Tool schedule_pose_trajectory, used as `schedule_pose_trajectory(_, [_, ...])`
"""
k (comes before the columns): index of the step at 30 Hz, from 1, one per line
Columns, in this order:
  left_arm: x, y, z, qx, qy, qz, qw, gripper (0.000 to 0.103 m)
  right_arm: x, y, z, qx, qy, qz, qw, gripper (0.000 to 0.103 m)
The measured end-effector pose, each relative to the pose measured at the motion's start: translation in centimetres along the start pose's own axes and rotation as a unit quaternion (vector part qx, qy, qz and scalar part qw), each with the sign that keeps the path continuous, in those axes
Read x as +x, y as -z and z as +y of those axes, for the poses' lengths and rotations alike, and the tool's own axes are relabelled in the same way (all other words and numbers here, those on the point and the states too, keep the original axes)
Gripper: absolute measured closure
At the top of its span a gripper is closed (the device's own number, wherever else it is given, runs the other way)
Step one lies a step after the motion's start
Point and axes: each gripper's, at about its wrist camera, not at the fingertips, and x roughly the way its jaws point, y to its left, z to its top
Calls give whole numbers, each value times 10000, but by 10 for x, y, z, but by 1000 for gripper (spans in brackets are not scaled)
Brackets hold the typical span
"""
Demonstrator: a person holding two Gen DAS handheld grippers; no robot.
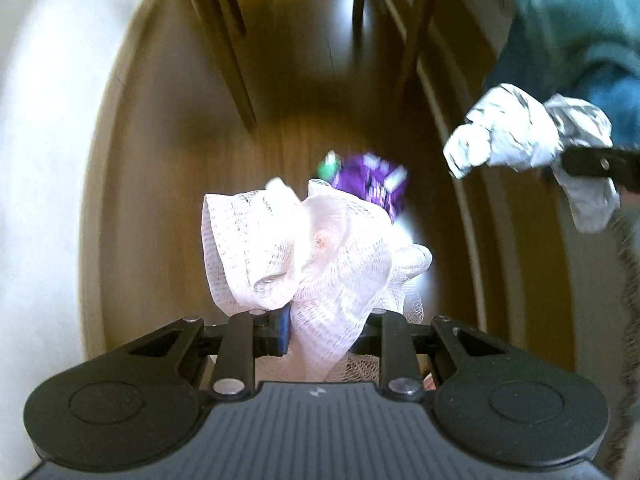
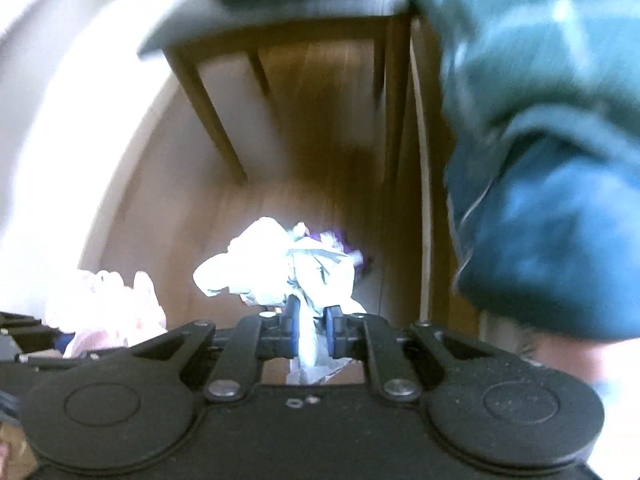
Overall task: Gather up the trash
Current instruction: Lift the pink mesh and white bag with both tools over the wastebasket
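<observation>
Wooden table (image 1: 240, 60) over brown floor (image 1: 160, 200).

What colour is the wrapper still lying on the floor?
Purple with white print, wrapper; clearest in the left wrist view.

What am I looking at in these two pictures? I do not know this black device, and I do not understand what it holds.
A person carries one handheld two-finger gripper in each hand; a camera on each looks along its fingers, down at a wooden floor. In the left camera's picture, the left gripper is shut on a white mesh net. The right gripper, in its own picture, is shut on crumpled white paper; the left picture also shows that paper. A purple wrapper lies on the floor. The teal cloth is the person's clothing.
</observation>
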Motion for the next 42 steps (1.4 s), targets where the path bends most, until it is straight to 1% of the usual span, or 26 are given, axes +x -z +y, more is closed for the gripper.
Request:
schedule_pose_trajectory(3, [-53, -20, 1, -88, -14, -188, 9998, 79, -54, -23, 0, 0, -73, -246, 9997, 91])
schedule_pose_trajectory(5, [-85, -31, 1, -148, 48, -301, 9994, 79, -88, -38, 1, -57, -126, -393, 9991, 91])
schedule_pose_trajectory(12, [-189, -75, -6, -294, 117, -854, 9958, 79, -180, -80, -2, -161, -414, -768, 9961, 91])
schedule_pose_trajectory(17, [-262, -107, -14, -401, 16, -1325, 9904, 79, -246, -110, 1, -414, -542, -1189, 9906, 91])
schedule_pose_trajectory(20, [-296, -124, -14, -487, 11, -1592, 9860, 79, -274, -124, -3, -508, -577, -1403, 9871, 91])
schedule_pose_trajectory(24, [-330, -145, -15, -582, -83, -1920, 9796, 79, -307, -142, -5, -652, -543, -1723, 9814, 91])
schedule_pose_trajectory(26, [-346, -156, -17, -652, -69, -2054, 9765, 79, -325, -155, -8, -670, -544, -1885, 9783, 91])
schedule_pose_trajectory(32, [-376, -193, -11, -710, -8, -2456, 9668, 79, -348, -190, -11, -749, -413, -2237, 9709, 91])
schedule_pose_trajectory(33, [-383, -199, -9, -703, 37, -2500, 9657, 79, -348, -198, -13, -728, -401, -2272, 9703, 91])
schedule_pose_trajectory(36, [-389, -225, -1, -637, 114, -2656, 9619, 79, -347, -220, -12, -656, -313, -2363, 9690, 91])
schedule_pose_trajectory(38, [-388, -249, 5, -560, 85, -2752, 9597, 79, -345, -236, -8, -628, -222, -2424, 9679, 91])
schedule_pose_trajectory(42, [-382, -307, 27, -421, 229, -2841, 9576, 79, -330, -270, 7, -552, 9, -2493, 9669, 91])
